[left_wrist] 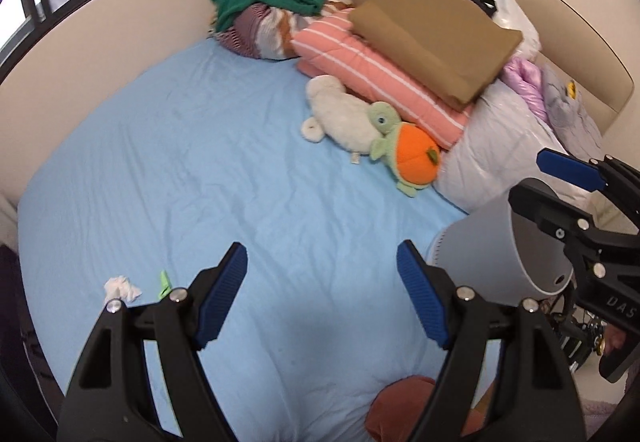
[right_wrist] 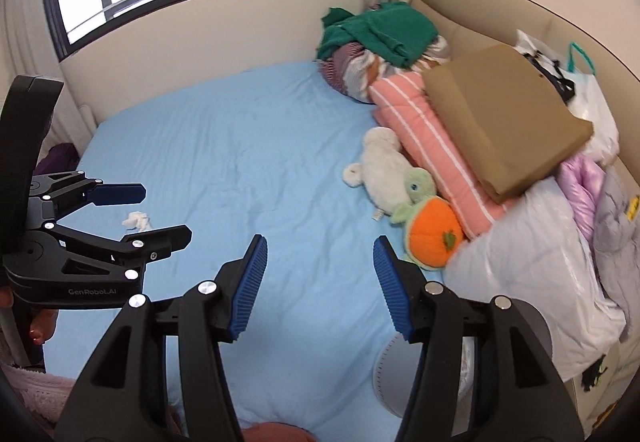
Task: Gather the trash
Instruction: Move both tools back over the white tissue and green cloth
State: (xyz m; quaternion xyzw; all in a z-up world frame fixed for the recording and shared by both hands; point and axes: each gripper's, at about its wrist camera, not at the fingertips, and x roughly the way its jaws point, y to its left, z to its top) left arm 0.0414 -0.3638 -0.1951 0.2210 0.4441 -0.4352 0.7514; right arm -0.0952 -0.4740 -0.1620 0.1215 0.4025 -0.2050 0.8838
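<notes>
White crumpled tissue (left_wrist: 122, 288) lies on the light-blue bed sheet (left_wrist: 224, 162) near its left edge, a small green scrap (left_wrist: 164, 283) just beside it. Left gripper (left_wrist: 322, 298) hangs above the sheet's near part with jaws spread wide and nothing between them; right gripper (right_wrist: 320, 286) also stands parted and empty in its own view, a grey plastic bin (left_wrist: 516, 246) hanging at one finger. Plush toys (left_wrist: 372, 130), folded pink striped blanket (left_wrist: 384, 82) and brown cushion (left_wrist: 436, 34) crowd the headboard edge.
</notes>
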